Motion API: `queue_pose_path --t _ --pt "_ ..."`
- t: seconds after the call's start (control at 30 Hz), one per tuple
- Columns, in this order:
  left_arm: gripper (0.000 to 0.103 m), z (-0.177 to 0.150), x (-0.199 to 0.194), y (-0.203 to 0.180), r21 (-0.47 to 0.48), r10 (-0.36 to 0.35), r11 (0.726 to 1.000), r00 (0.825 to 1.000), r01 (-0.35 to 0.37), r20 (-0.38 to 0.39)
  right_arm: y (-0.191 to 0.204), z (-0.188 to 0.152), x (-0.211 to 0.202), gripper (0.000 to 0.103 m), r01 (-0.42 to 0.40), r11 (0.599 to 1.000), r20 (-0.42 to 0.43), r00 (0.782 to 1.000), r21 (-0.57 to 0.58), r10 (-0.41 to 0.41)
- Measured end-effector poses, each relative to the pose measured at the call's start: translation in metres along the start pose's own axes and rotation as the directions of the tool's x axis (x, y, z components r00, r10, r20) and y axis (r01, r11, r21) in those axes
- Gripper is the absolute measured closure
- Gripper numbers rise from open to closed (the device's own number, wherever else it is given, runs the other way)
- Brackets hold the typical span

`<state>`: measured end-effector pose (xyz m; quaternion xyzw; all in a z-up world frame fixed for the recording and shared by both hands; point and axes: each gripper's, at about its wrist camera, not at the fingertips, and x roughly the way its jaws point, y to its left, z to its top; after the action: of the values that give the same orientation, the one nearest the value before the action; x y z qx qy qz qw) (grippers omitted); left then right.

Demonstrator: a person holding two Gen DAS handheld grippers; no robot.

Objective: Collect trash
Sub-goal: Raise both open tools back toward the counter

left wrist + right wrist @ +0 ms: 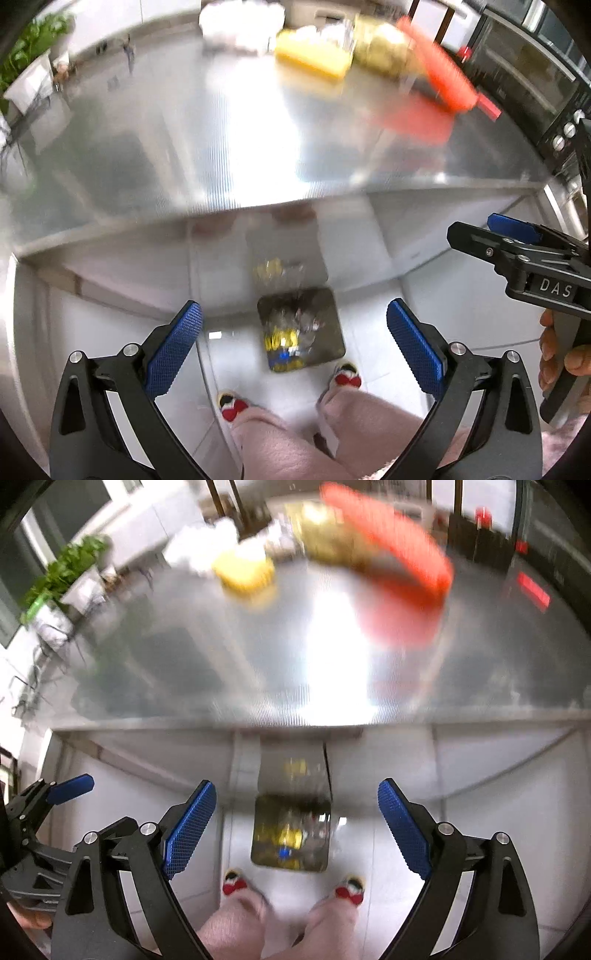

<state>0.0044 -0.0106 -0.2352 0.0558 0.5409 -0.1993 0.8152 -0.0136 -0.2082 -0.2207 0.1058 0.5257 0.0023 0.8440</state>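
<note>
A dark rectangular trash bin stands on the white floor under the steel table's front edge, with yellow and blue wrappers inside. My left gripper hangs high above it, open, nothing between its blue pads. In the right wrist view the same bin with the wrappers lies below my right gripper, also open and empty. The two grippers are side by side: the right gripper shows at the left view's right edge, and the left gripper at the right view's left edge.
The blurred steel table carries a yellow object, a gold-coloured object and an orange-red item at its far side. A black oven stands at right and a plant at left. The person's slippered feet flank the bin.
</note>
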Motion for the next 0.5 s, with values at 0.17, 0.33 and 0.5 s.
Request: queue_pose_path --t 0.17,0.33,0.5 --pt "0.008 0.039 -0.037 -0.003 -0.003 -0.001 1.000 0.995 0.002 0.095 -0.003 0.043 -0.037 0.013 0.025 1.000 0.116 0.993 -0.015 -0.023" --pt "0.011 0.081 -0.038 -0.006 -0.014 0.018 1.000 0.988 -0.016 0.151 -0.020 0.077 -0.043 0.013 0.089 0.996 0.192 0.978 -0.009 -0.086" --pt "0.020 0.128 -0.023 -0.014 -0.011 0.027 1.000 0.986 -0.026 0.166 -0.040 0.107 -0.036 0.013 0.147 0.989 0.225 0.964 -0.006 -0.142"
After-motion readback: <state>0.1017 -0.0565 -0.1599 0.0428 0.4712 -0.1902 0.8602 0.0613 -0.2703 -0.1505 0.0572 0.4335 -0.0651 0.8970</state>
